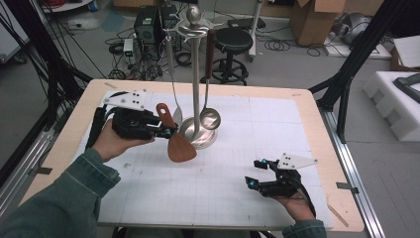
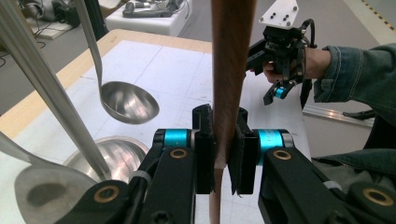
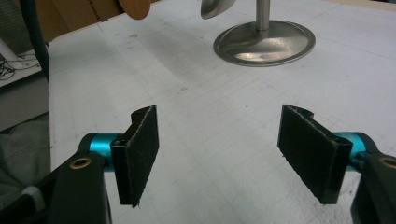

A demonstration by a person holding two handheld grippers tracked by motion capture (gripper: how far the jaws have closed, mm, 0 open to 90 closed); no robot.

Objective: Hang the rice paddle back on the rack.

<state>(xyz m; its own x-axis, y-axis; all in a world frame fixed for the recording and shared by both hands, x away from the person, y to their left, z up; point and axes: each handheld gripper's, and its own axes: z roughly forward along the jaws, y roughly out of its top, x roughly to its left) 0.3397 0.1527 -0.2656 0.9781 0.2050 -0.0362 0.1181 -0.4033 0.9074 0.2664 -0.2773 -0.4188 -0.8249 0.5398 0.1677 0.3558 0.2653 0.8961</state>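
My left gripper (image 1: pixel 167 131) is shut on the handle of a wooden spatula (image 1: pixel 179 147) and holds it above the mat, just left of the steel utensil stand (image 1: pixel 196 74). In the left gripper view the spatula's handle (image 2: pixel 231 56) stands upright, pinched between the pads of that gripper (image 2: pixel 224 156). A ladle (image 1: pixel 210 118) and a spoon (image 1: pixel 176 117) hang from the stand's hooks. My right gripper (image 1: pixel 253 172) hovers low over the mat at the front right, open with nothing in it. The right gripper view has its pads wide apart around the gripper's middle (image 3: pixel 224 144), over bare mat.
The stand's round base (image 3: pixel 264 43) rests mid-mat, with the ladle's bowl (image 2: pixel 130 102) and the spoon's bowl (image 2: pixel 46 193) hanging just above it. A white gridded mat (image 1: pixel 237 124) covers the wooden table (image 1: pixel 317 148). A stool, boxes and cables sit on the floor beyond the table.
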